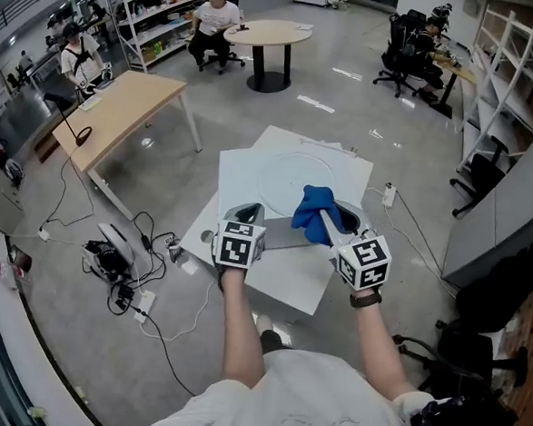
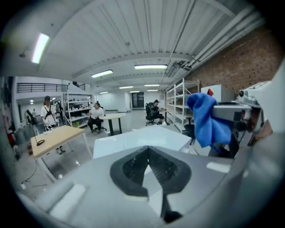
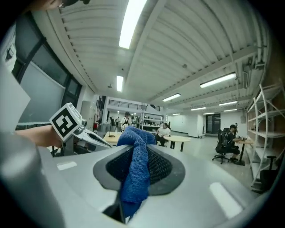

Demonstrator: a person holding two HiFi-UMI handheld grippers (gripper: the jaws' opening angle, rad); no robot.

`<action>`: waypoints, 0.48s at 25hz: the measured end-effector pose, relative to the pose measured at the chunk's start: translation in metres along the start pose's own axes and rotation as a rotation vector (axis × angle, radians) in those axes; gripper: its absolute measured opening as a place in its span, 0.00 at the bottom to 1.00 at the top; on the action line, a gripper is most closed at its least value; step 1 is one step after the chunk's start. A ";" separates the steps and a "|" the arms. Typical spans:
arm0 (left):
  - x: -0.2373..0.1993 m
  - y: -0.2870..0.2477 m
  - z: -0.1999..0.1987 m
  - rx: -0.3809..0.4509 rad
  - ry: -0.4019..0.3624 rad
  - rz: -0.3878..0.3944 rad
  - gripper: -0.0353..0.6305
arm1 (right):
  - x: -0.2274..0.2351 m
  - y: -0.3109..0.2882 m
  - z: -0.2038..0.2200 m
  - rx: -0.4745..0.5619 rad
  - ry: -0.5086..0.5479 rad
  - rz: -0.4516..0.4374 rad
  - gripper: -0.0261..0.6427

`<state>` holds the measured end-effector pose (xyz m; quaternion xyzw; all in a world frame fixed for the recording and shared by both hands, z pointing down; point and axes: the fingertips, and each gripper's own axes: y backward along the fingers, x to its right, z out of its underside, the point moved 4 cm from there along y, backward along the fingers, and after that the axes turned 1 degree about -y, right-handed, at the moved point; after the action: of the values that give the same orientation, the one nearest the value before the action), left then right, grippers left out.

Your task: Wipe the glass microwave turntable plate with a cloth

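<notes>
In the head view, the person stood at a white desk (image 1: pixel 251 175) with a gripper in each hand. The glass turntable plate (image 1: pixel 292 168) lay flat on that desk, showing only as a faint round outline beyond the grippers. The left gripper (image 1: pixel 248 212) hung over the near part of the desk, beside the right gripper (image 1: pixel 322 219). The right gripper carried a bunched blue cloth (image 1: pixel 315 202) over the plate's near edge; whether cloth and plate touched could not be told. A tangle of cables (image 1: pixel 122 261) lay on the floor to the left, near a long wooden table (image 1: pixel 128 107).

In the left gripper view, the jaws of the left gripper (image 2: pixel 148 151) met at their tips with nothing between them. The white desk (image 2: pixel 133 139) stretched ahead, and the blue cloth (image 2: pixel 205 121) hung at the right from the other gripper.

In the right gripper view, the jaws of the right gripper (image 3: pixel 136 171) were clamped on the blue cloth (image 3: pixel 136 164), which draped up and over their tips. The left gripper's marker cube (image 3: pixel 67 121) showed at the left.
</notes>
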<state>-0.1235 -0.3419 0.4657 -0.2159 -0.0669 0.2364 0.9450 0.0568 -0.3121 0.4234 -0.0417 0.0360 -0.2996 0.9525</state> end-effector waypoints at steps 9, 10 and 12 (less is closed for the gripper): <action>0.208 0.102 0.052 0.257 -0.010 -0.006 0.06 | -0.038 0.224 0.067 0.001 -0.144 0.081 0.17; 0.221 0.112 0.048 0.267 -0.029 -0.016 0.06 | -0.037 0.238 0.064 0.011 -0.159 0.097 0.17; 0.241 0.134 0.034 0.310 -0.070 -0.046 0.06 | -0.036 0.265 0.043 0.086 -0.163 0.144 0.17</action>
<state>0.0249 -0.1078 0.4430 -0.0577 -0.0673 0.2296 0.9692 0.1816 -0.0723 0.4407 -0.0226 -0.0515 -0.2272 0.9722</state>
